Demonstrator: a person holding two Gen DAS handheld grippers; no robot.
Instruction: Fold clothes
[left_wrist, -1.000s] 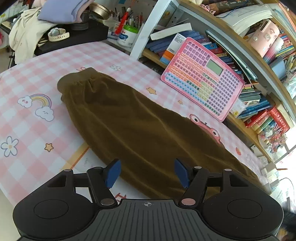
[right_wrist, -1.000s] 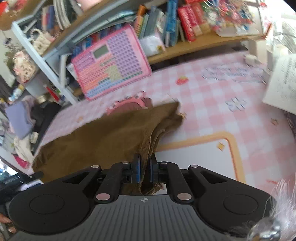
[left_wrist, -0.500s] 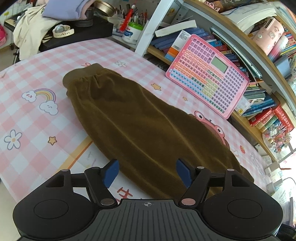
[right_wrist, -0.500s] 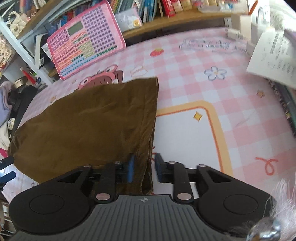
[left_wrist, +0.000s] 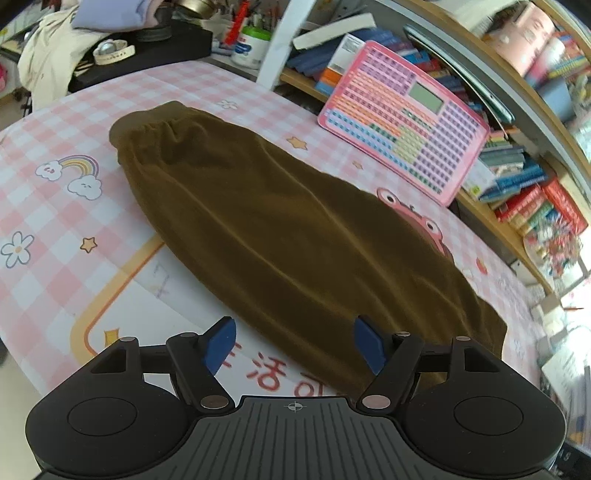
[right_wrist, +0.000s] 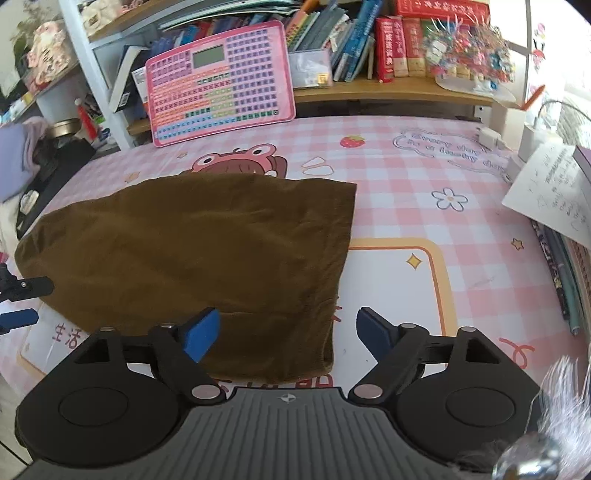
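Observation:
A brown velvety garment (left_wrist: 280, 229) lies flat on the pink checked table, folded lengthwise, with its gathered waistband (left_wrist: 147, 122) at the far left. My left gripper (left_wrist: 294, 343) hovers open over the garment's near edge, nothing between its blue pads. In the right wrist view the same brown garment (right_wrist: 207, 258) spreads out with its straight hem at the right. My right gripper (right_wrist: 288, 330) is above the garment's near right corner, its jaws opening wide; the cloth lies below them, not pinched. The left gripper's fingers (right_wrist: 22, 317) show at the left edge.
A pink toy tablet (left_wrist: 402, 118) leans against a bookshelf (left_wrist: 517, 206) behind the table. A pile of clothes and a black case (left_wrist: 110, 48) sit at the far left. Papers (right_wrist: 550, 192) and a white charger lie at the right of the table.
My right gripper let go of the garment's edge and its jaws spread wide; the cloth dropped flat. The left gripper drew back slightly, staying open.

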